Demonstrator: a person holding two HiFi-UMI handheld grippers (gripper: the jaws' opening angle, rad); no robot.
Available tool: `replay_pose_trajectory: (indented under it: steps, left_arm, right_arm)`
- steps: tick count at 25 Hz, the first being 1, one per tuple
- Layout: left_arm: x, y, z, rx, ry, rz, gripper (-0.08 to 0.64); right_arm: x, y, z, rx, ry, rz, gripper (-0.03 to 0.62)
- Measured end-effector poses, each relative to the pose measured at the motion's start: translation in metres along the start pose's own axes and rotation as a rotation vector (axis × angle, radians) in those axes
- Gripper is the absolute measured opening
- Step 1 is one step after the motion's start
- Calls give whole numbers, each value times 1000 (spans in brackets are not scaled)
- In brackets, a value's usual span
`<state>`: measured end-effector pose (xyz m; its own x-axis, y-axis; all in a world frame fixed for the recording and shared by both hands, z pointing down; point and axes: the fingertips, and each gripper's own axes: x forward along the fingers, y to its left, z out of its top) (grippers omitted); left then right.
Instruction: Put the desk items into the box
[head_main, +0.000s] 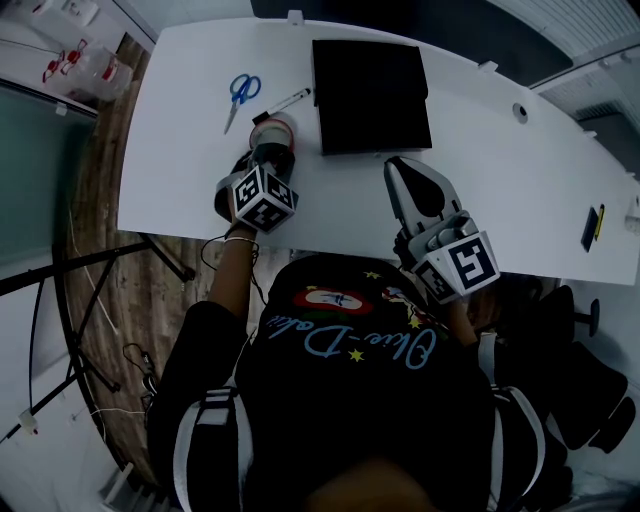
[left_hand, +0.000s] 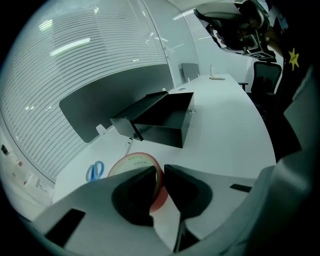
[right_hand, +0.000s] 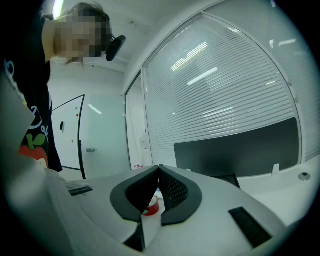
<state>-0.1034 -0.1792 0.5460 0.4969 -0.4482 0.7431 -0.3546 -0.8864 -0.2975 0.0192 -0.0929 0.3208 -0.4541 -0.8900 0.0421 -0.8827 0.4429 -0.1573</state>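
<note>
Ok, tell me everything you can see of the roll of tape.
The roll of tape is a red ring with a paler inner face that carries small print too fine to read. It lies flat on the white table, short of the open black box, with a pen close beside it. The left gripper comes down on it. One of the jaws is inside the ring and the other outside, and they look closed on its wall.

left hand-held gripper (left_hand: 160, 174) angled down, jaws gripping | right hand-held gripper (right_hand: 158, 172) level, closed
</note>
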Motion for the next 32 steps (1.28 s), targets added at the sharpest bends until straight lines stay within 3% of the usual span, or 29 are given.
replay_pose_trajectory:
  steps: [5,13,22,32]
  left_arm:
    - [-4,-3,-1,-38,-8,1,69]
    - [-24,1,11,-186,-107,24,69]
    - [-42,2,25,-213,-166,50,69]
    - [-53,-1,35,-202,-174,62,69]
  right_arm:
    - [-1,-1,0,-1,-1,-6,3]
    - [1,0,2,11,-8,9,4]
    - [3,2,2,10,-7,20,3]
    - [-1,-1,1,21,-15,26,3]
